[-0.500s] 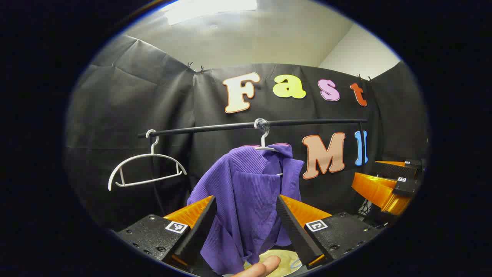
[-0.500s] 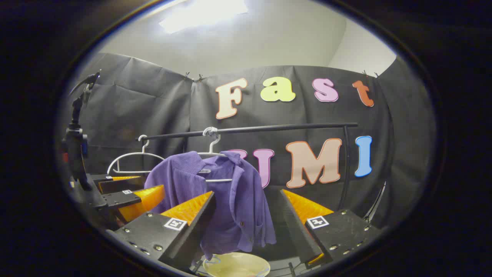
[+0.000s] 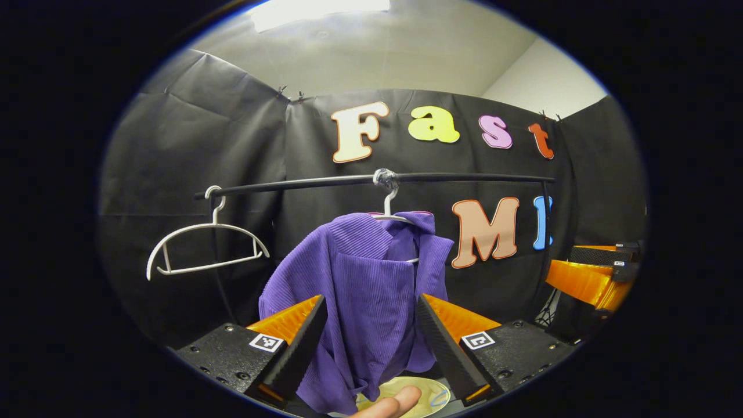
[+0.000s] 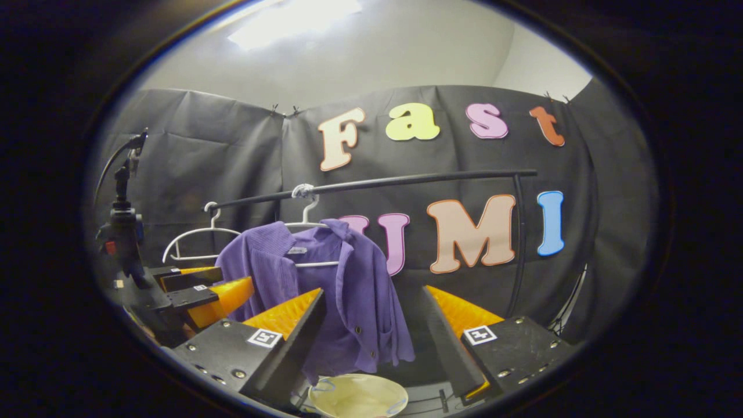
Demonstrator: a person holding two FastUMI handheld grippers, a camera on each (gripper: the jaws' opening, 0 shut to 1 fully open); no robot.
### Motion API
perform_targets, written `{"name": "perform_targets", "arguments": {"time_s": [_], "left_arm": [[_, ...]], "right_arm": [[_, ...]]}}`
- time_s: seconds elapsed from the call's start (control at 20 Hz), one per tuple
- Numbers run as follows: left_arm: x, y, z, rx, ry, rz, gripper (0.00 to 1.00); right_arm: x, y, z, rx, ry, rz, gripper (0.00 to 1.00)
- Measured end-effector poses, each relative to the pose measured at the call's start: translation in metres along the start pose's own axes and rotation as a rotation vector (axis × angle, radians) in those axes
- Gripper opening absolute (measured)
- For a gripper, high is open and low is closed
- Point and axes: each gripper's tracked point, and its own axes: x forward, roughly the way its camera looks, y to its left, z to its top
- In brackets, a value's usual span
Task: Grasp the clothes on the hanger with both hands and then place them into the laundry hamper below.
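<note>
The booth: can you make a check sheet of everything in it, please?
Surface: nothing seen.
Job's things: purple shirt hangs on a white hanger from the black rail; pale hamper sits below it.
Clutter: empty white hanger hangs on the rail beside the shirt.
Grippers: left gripper and right gripper both open, jaws apart, short of the shirt.
Cables: nothing seen.
Surroundings: black cloth wall; camera stand.

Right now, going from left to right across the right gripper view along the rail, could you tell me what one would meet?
Black camera stand → empty white plastic hanger → purple ribbed shirt on its hanger → upright black post of the clothes rail.
</note>
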Motion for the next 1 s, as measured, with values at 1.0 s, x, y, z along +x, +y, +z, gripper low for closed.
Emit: {"name": "perform_targets", "arguments": {"time_s": [1.0], "left_arm": [[0.078, -0.02, -0.07, 0.074, 0.007, 0.245, 0.95]], "right_arm": [[0.109, 0.003, -0.082, 0.038, 0.104, 0.203, 0.98]]}}
